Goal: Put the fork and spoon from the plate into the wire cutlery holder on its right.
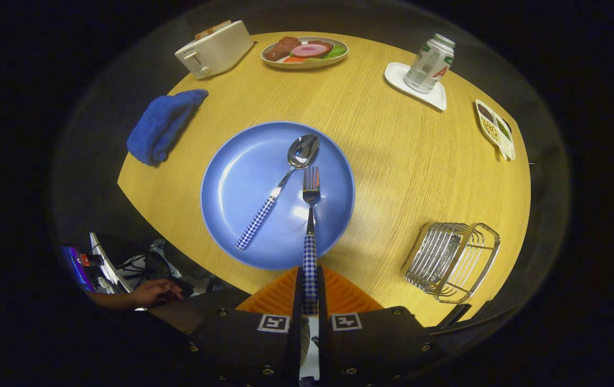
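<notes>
My gripper (310,293) is shut on the fork's blue-checked handle, one orange finger (275,295) on each side of it. The fork (311,226) points straight ahead from the fingers, its tines over the blue plate (242,183); it looks lifted a little off the plate. On the plate lies the spoon (280,185), checked handle toward me and to the left, bowl just beyond the fork's tines. The wire cutlery holder (452,260) stands on the wooden table to the right of the plate, empty.
A folded blue cloth (163,124) lies left of the plate. Beyond it stand a white toaster (214,49), a plate of food (305,51), a can on a white coaster (428,64) and a small divided dish (494,128). A person's hand (151,293) rests below the table's near left edge.
</notes>
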Tool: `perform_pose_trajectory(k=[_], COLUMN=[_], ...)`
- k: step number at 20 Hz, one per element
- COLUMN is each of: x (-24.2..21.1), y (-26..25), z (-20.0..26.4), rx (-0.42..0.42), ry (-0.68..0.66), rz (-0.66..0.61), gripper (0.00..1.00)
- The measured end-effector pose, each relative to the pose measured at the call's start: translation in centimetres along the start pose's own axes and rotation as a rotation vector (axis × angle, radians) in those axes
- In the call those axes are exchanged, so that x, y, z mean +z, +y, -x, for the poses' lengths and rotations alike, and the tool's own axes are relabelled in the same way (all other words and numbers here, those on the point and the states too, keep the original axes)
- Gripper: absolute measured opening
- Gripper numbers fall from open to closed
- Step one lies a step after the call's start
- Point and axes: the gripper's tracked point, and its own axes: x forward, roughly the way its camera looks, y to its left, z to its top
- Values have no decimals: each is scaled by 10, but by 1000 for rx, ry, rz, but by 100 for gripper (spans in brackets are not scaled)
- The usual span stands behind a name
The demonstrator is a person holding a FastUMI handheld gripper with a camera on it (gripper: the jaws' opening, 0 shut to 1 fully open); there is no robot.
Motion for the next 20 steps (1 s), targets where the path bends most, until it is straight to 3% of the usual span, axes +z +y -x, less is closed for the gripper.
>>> perform_pose_trajectory(k=[11, 20], x=[-3, -9], y=[-34, -83], z=[53, 126], rx=[111, 169], ry=[-14, -69], rz=[-99, -210], gripper=[14, 14])
